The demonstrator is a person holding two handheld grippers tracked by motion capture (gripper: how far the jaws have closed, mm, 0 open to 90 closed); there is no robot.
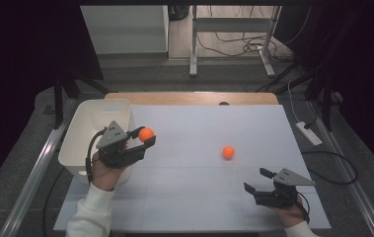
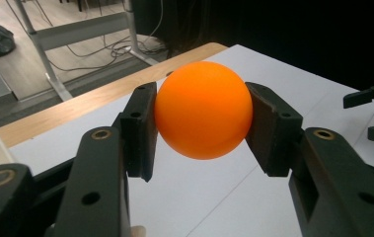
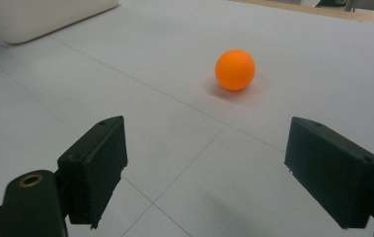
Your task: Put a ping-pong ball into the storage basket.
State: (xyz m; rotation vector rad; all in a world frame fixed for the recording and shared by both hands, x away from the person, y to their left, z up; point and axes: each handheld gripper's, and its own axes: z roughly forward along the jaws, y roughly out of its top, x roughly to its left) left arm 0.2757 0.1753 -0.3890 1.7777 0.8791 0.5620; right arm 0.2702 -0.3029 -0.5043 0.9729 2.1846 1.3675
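- Left hand-held gripper [image 1: 146, 136] clamps orange ball [image 2: 203, 109], carry step, just beside white bin [image 1: 83, 129].
- Next: swing over bin, release.
- Right hand-held gripper [image 3: 224, 168] wide, empty; second ball [image 3: 235, 69] on counter [image 1: 199, 197].

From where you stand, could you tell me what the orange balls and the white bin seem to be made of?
The held ball and the ball on the table look like smooth matte plastic: an even colour with a soft sheen, perhaps hollow. The bin looks like moulded white plastic, with thin walls and rounded corners.
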